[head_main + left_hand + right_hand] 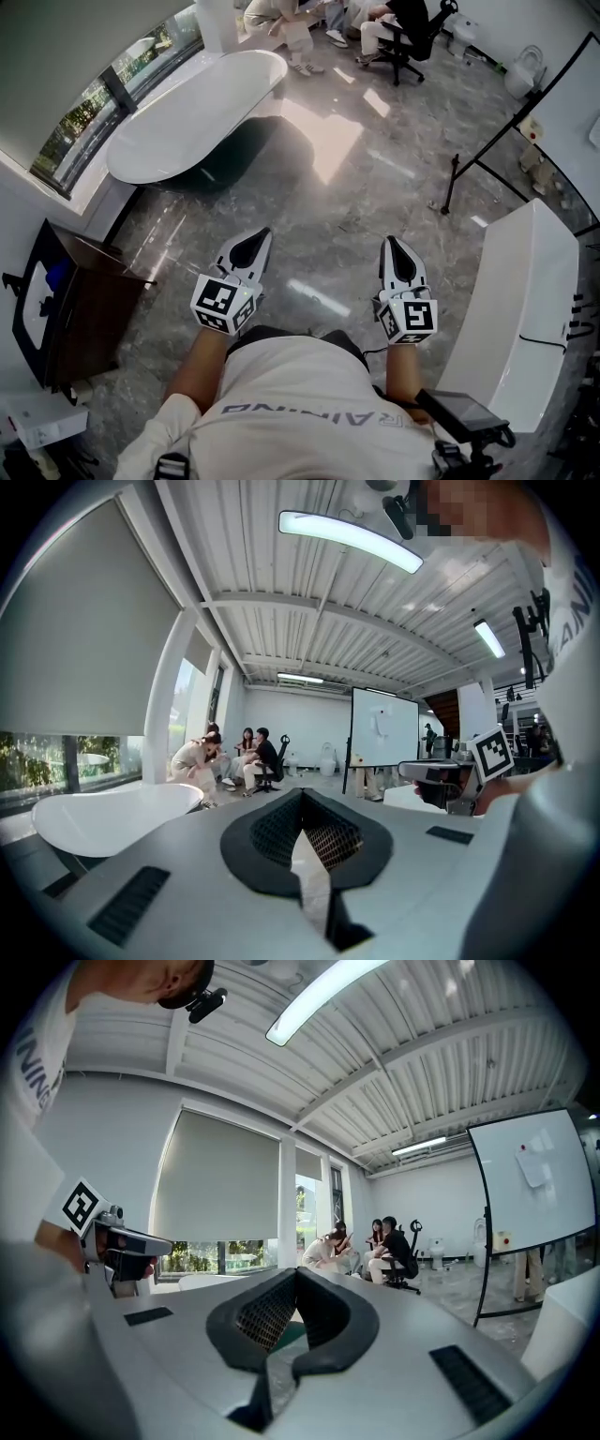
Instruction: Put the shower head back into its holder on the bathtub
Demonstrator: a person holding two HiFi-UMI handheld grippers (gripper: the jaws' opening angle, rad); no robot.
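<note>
**Both claws shut and empty, two white tubs on polished stone**

The left gripper [260, 234] and the right gripper [391, 244] are held out side by side above the floor. Each is a hard white shell tapering to a point, with black ribbed pads inside. In both gripper views the jaws meet at the tips and nothing lies between them.

An oval bathtub [187, 127], smooth gloss white with a rounded lip, stands ahead to the left beside the window [98, 108]. A rectangular bathtub [525, 272], also white but flat-sided, stands close on the right. A thin dark fitting [574, 317] sits at its outer edge (too small to tell whether it is the holder). The shower head cannot be made out in any view.

The floor [356, 178] is grey veined stone, glossy enough to carry a bright patch of sun. A dark wooden cabinet [89, 300] stands to the left of the person. The black legs of a whiteboard stand [457, 183] spread over the floor ahead to the right. Past the oval tub, seated people [281, 23] and a black office chair [408, 37] fill the far end. Overhead runs a ribbed white ceiling [309, 583].
</note>
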